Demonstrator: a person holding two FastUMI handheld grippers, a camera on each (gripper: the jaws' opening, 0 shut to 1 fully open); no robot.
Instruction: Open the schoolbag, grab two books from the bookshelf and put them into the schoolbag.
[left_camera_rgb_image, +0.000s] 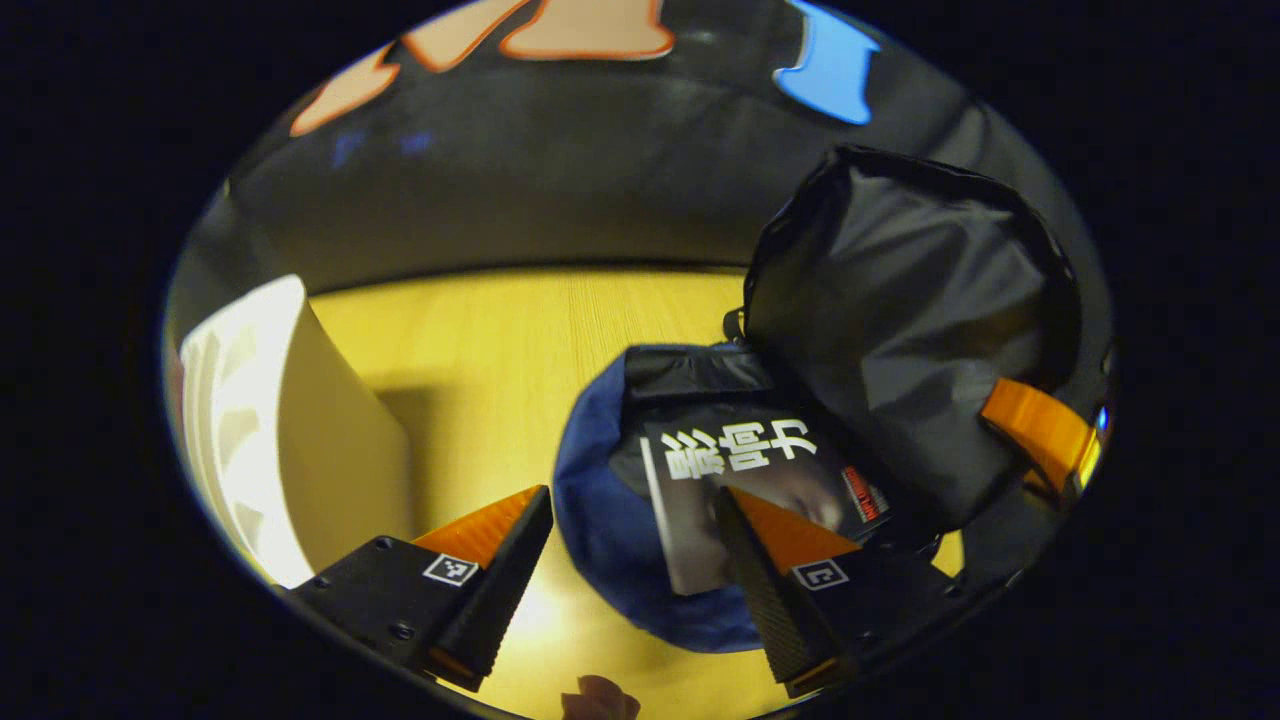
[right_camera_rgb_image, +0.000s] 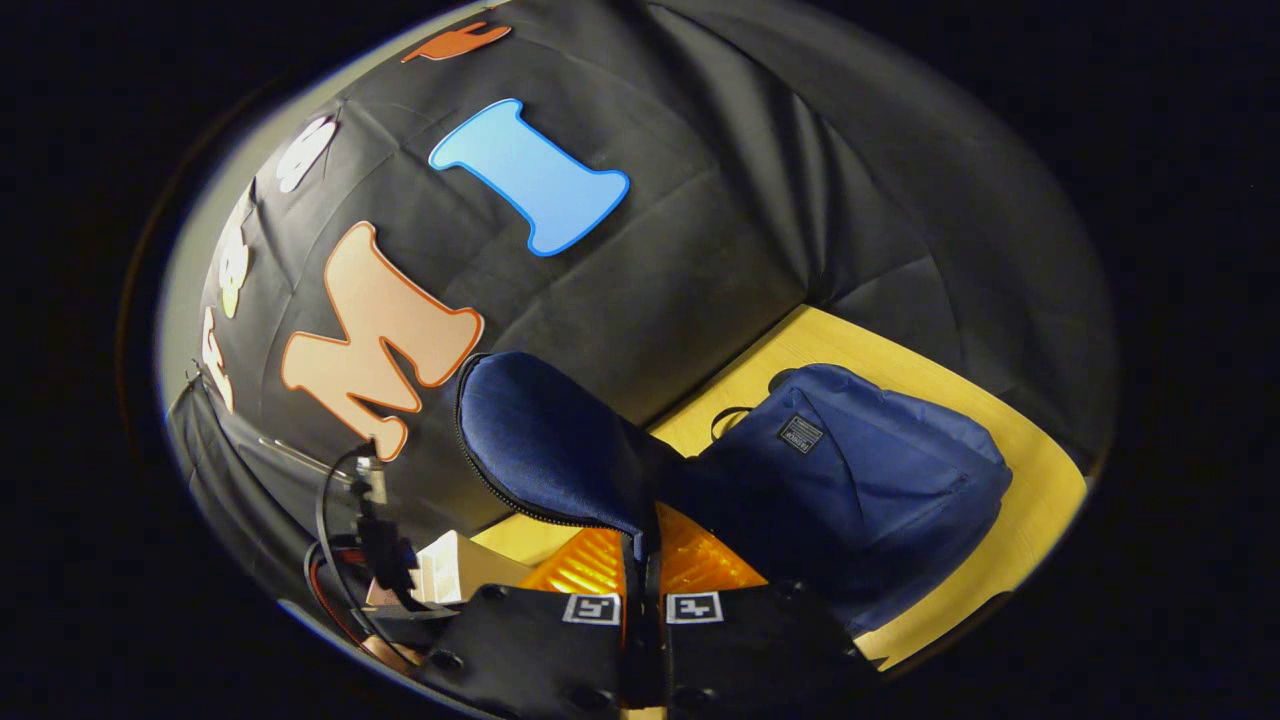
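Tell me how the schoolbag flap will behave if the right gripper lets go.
The schoolbag flap looks like thin soft fabric, so it would probably flop back over the book. It seems light, and likely won't stay up unaided.

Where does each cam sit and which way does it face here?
Left gripper view: rides the left gripper, jaws apart, looking down at a book in the open schoolbag on the table.
Right gripper view: rides the right gripper, pinching the bag's flap, facing the wall.
Shared: schoolbag, flap, table, white bookshelf.
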